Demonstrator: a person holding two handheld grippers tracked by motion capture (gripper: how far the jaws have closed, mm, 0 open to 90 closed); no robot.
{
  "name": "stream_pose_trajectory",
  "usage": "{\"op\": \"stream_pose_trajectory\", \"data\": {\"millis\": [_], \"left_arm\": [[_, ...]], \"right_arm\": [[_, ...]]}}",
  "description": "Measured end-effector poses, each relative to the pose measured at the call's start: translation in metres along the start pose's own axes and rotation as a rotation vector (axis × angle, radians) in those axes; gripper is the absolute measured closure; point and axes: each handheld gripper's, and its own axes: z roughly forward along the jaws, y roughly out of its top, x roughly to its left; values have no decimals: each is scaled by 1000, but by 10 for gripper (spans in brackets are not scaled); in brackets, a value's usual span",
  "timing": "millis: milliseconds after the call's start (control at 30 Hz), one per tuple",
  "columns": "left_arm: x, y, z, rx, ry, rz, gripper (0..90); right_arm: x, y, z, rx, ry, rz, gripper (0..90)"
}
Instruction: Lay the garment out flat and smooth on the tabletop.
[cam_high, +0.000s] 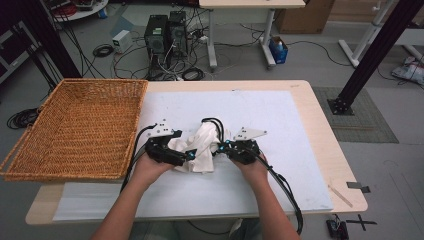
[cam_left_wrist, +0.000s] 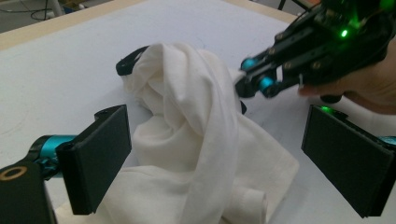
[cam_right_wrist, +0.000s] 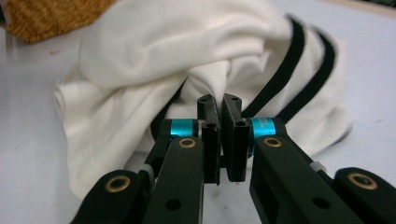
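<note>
Right gripper (cam_right_wrist: 219, 105) pinched tight on a fold of white cloth (cam_right_wrist: 154, 60) – left gripper (cam_left_wrist: 215, 163) gaping wide around the bundle, wicker basket (cam_high: 75, 125) beside.

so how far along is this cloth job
Early. Done: the right hand-held gripper has pinched a fold of the crumpled white cloth. In hand: the left hand-held gripper stands open around the cloth, not gripping. Left: the cloth remains bunched on the white mat, outside the wicker basket.

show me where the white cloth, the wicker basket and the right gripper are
white cloth (cam_left_wrist: 187, 116): left gripper view, on its bunched middle fold.
wicker basket (cam_high: 75, 127): high view, on its woven floor.
right gripper (cam_right_wrist: 223, 105): right gripper view, between its tips, which pinch the cloth.
</note>
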Motion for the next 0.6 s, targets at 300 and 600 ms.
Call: {"op": "stream_pose_trajectory", "data": {"millis": [300, 600], "left_arm": [[-9, 7, 23, 40, -31, 2, 165], [-24, 11, 58, 117, -2, 108, 524]], "right_arm": [[-19, 17, -52, -57, -69, -21, 886], [-10, 18, -61, -39, -42, -38, 884]]}}
